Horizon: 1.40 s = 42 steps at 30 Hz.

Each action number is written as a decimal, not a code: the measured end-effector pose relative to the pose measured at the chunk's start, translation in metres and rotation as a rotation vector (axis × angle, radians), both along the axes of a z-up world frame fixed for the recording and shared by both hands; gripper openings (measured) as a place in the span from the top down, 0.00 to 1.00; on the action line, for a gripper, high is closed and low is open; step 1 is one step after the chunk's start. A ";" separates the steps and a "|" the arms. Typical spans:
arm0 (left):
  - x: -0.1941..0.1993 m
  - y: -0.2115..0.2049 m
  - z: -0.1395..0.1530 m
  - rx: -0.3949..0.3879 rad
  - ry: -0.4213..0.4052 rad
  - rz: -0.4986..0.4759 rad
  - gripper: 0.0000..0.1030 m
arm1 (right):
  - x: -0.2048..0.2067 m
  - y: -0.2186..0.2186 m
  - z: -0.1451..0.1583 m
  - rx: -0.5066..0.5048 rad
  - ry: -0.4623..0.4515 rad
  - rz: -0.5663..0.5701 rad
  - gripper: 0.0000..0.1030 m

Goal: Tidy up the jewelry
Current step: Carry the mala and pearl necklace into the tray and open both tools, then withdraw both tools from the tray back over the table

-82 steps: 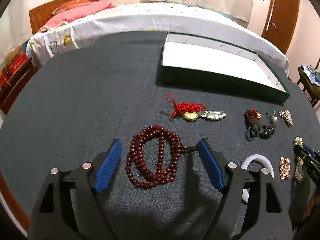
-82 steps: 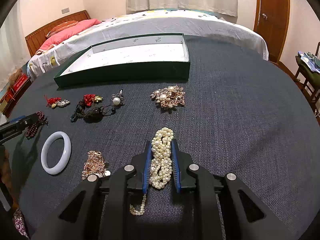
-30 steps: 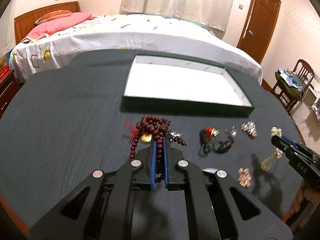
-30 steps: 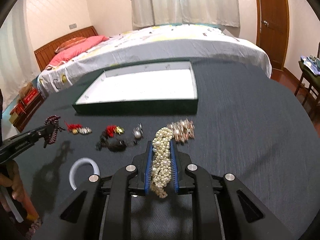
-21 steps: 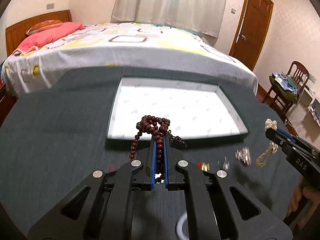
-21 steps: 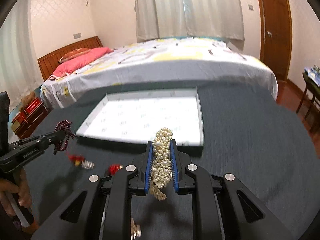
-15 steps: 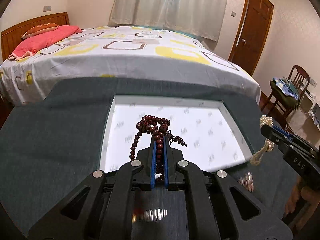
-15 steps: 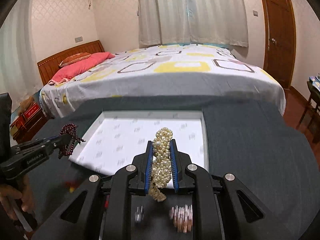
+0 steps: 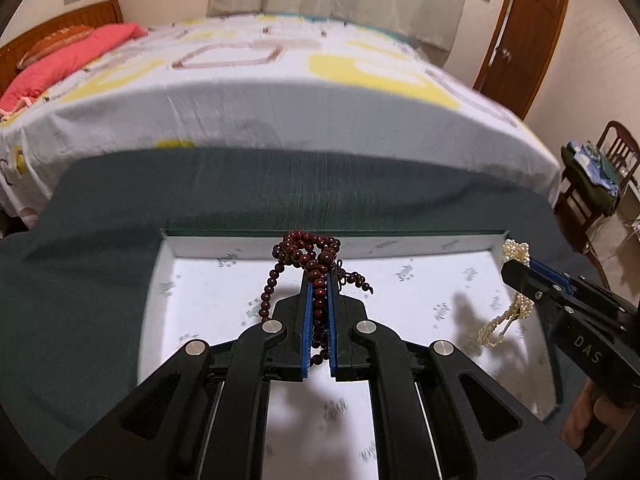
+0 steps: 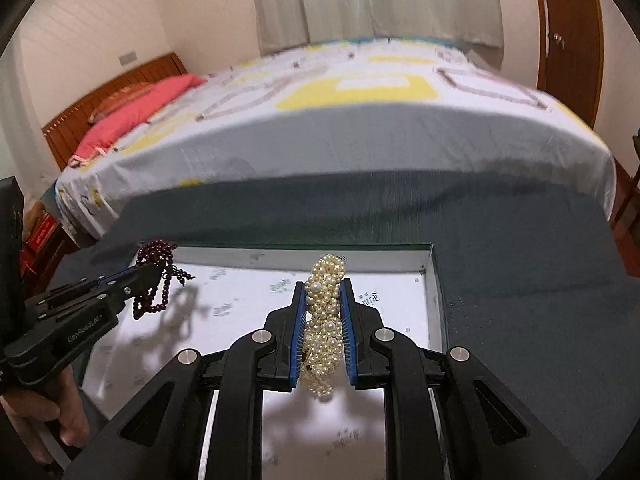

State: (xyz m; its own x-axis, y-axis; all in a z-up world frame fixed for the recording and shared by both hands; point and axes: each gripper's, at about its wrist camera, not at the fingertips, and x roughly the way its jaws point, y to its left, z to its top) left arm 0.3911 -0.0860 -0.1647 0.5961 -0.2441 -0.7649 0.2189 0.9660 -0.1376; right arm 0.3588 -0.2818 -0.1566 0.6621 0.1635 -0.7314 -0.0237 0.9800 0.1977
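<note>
My left gripper is shut on a dark red bead necklace and holds it in the air above the left half of the white-lined green box. My right gripper is shut on a bundle of white pearl necklace, held above the right half of the same box. Each gripper shows in the other's view: the right one with hanging pearls, the left one with hanging beads. The other jewelry is out of view.
The box lies on a dark grey table whose far edge meets a bed with a white patterned cover. A chair with clothes stands at the right, beside a brown door.
Both grippers have lifted their necklaces off the table and carried them forward, over the box. The loose jewelry on the table has dropped out of view.
</note>
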 end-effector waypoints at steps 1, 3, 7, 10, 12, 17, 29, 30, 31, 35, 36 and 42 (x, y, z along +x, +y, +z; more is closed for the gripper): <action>0.004 -0.002 -0.005 0.007 0.015 -0.003 0.94 | 0.005 0.000 -0.004 0.001 0.021 0.002 0.83; 0.011 -0.006 -0.013 0.025 0.043 -0.007 0.94 | 0.011 -0.002 -0.009 -0.002 0.051 0.000 0.83; 0.019 -0.006 -0.025 0.047 0.092 -0.008 0.93 | 0.018 0.000 -0.018 -0.016 0.091 0.003 0.83; 0.024 -0.006 -0.032 0.062 0.120 -0.006 0.91 | 0.024 0.000 -0.023 -0.019 0.115 0.000 0.83; 0.026 -0.004 -0.034 0.060 0.124 -0.002 0.83 | 0.026 0.000 -0.025 -0.025 0.123 -0.004 0.81; 0.025 -0.001 -0.031 0.034 0.111 0.008 0.50 | 0.024 -0.002 -0.024 -0.028 0.103 -0.014 0.48; -0.038 0.004 0.018 0.030 -0.099 0.004 0.23 | -0.052 0.002 0.017 -0.043 -0.066 -0.024 0.47; -0.052 0.005 0.024 0.033 -0.129 0.000 0.23 | -0.061 0.002 0.019 -0.042 -0.074 -0.025 0.46; -0.062 0.006 0.028 0.036 -0.147 -0.003 0.21 | -0.072 0.002 0.020 -0.042 -0.083 -0.025 0.45; -0.114 0.012 0.039 0.060 -0.214 -0.003 0.20 | -0.115 0.003 0.024 -0.051 -0.112 -0.044 0.43; -0.123 0.013 0.040 0.056 -0.217 0.000 0.20 | -0.129 0.004 0.024 -0.047 -0.117 -0.049 0.43; -0.186 0.029 0.032 0.057 -0.233 0.038 0.20 | -0.196 0.014 0.014 -0.062 -0.125 -0.047 0.43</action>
